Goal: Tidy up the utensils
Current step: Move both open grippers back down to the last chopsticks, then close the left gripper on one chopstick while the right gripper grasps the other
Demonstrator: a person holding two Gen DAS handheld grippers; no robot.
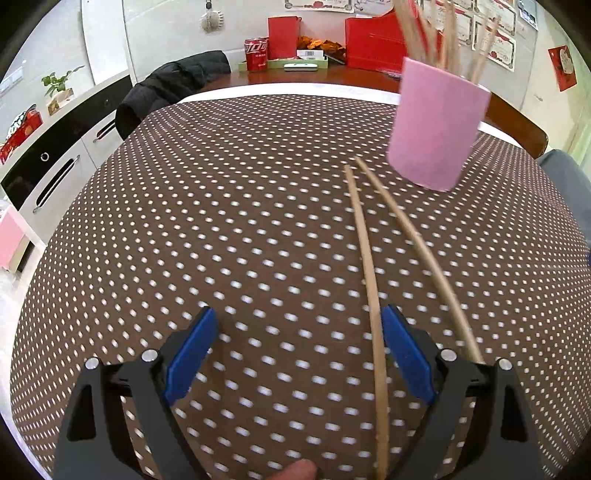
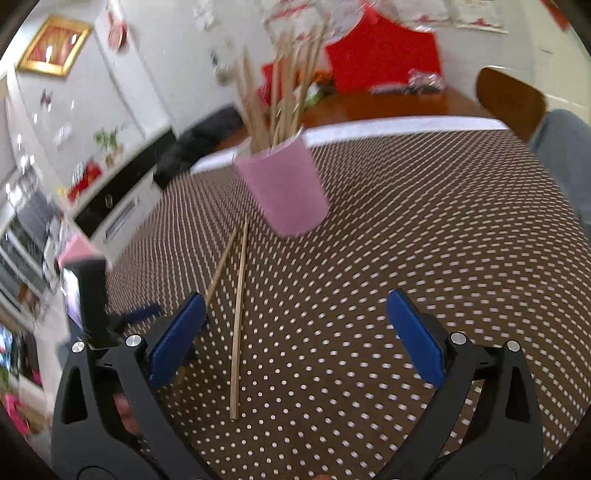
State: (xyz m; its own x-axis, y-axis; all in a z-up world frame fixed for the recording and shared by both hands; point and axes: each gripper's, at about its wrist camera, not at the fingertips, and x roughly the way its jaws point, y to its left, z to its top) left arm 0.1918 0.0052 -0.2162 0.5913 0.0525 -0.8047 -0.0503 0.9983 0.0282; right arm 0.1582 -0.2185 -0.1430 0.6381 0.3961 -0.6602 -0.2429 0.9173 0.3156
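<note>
We see most thin wooden chopsticks (image 1: 436, 33) already upright in pink cylindrical cup (image 1: 436, 125). Two loose wooden chopsticks (image 2: 238, 314) remain on dotted brown tablecloth (image 1: 221, 221), near cup. Left gripper (image 1: 299, 354) and right gripper (image 2: 295, 332) both spread wide, holding nothing.

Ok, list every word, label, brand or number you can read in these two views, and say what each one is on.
Red can: white brand lettering, too stylised and small to quote.
Certificates on the wall: print too small to read.
Red boxes: no text legible.
Right wrist view: blurred, nothing readable.
Pink cup, chopsticks, dotted tablecloth: no text.
</note>
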